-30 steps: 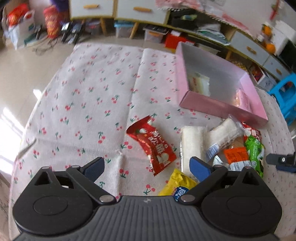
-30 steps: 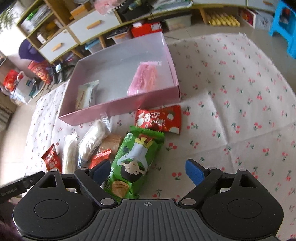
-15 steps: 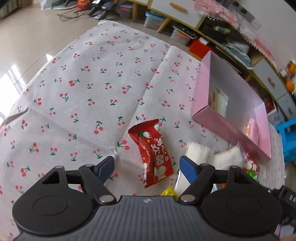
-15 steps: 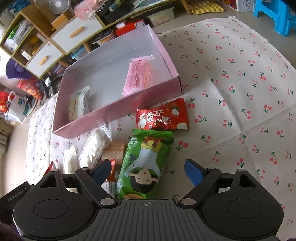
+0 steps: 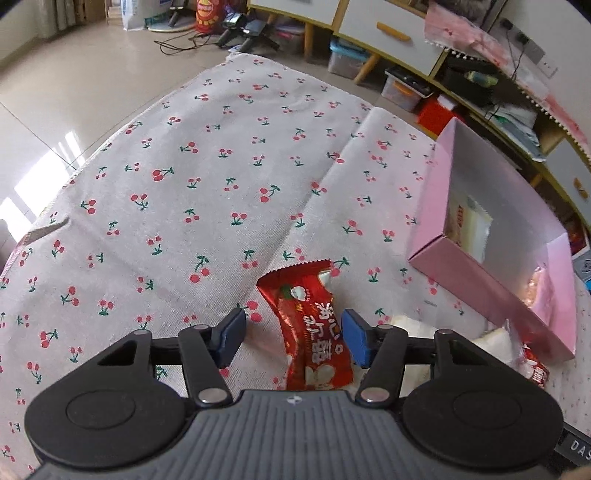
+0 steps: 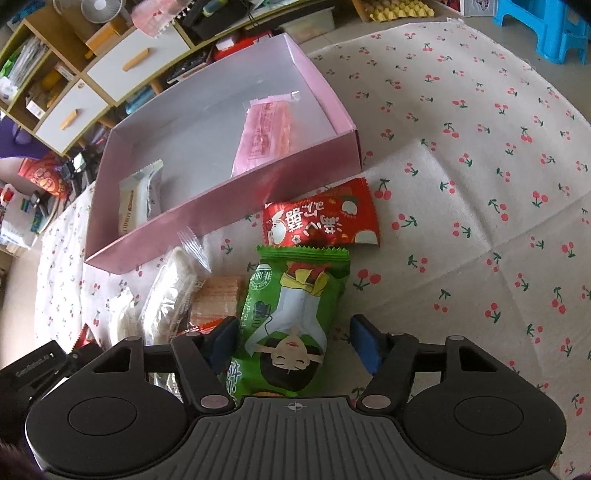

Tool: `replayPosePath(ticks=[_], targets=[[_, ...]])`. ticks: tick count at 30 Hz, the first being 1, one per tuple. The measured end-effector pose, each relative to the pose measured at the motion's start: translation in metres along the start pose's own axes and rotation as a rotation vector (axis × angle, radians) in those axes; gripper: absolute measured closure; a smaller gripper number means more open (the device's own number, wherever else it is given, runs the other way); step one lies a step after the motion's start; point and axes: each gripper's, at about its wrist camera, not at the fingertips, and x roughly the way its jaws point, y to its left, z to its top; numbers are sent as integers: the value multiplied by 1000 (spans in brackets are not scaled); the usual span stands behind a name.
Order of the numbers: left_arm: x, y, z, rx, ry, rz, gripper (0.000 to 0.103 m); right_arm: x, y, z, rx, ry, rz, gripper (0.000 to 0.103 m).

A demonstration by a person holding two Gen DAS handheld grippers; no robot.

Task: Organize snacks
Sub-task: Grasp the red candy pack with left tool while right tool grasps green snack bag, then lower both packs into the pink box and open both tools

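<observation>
In the left wrist view a red snack packet (image 5: pixel 310 325) lies on the cherry-print cloth between the jaws of my left gripper (image 5: pixel 293 336). Those jaws are closing, with a gap still at the left pad. In the right wrist view a green snack packet (image 6: pixel 291 317) lies between the jaws of my right gripper (image 6: pixel 294 341), which are also closing; the right pad stands clear of it. The pink box (image 6: pixel 221 218) (image 5: pixel 491 295) sits beyond, holding a white packet (image 6: pixel 140 199) and a pink packet (image 6: pixel 266 136).
A second red packet (image 6: pixel 321 221) lies just past the green one, against the box. White wrapped snacks (image 6: pixel 170 299) and an orange wafer pack (image 6: pixel 218 299) crowd its left side. Cabinets (image 6: pixel 122 70) line the far wall, and a blue stool (image 6: pixel 543 29) stands at the top right.
Both grippers have come down closer to the cloth and narrowed their jaws. The left one shifted and rolled so the red packet now sits between its jaws; the green packet fills more of the right view.
</observation>
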Motion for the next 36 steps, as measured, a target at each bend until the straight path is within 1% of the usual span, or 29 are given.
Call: replayPosePath(ticks=[1,3,5,8,10,12,16,25,36], targets=[[0,-1,0,2,-2,3,50,0,1,0,-4,-2,-1,38],[0,-3,0,13,-8,15,51,0,1,0,-10,0,11,47],[0,-4,-1,25,-11,19,52,0,1,2,-5,9,33,51],[-1,-5,-2,44,-10,17,55,0,0,3,-4,12,39,52],[-1,-5,-1,58,-9,11,64,-1,0,4,-4,16,42,53],[-1,-5,-1,64,-4,-2,70,-2,0,6,-6,18,46,54],[-1,-2,1,63,7,-24,73,-6,-4,7,4,19,52,54],[-8,3,6,20,25,-103,75,-21,-23,17,67,-6,85,55],[-20,-3,10,9,11,-189,75,-40,-34,21,130,-21,149,55]])
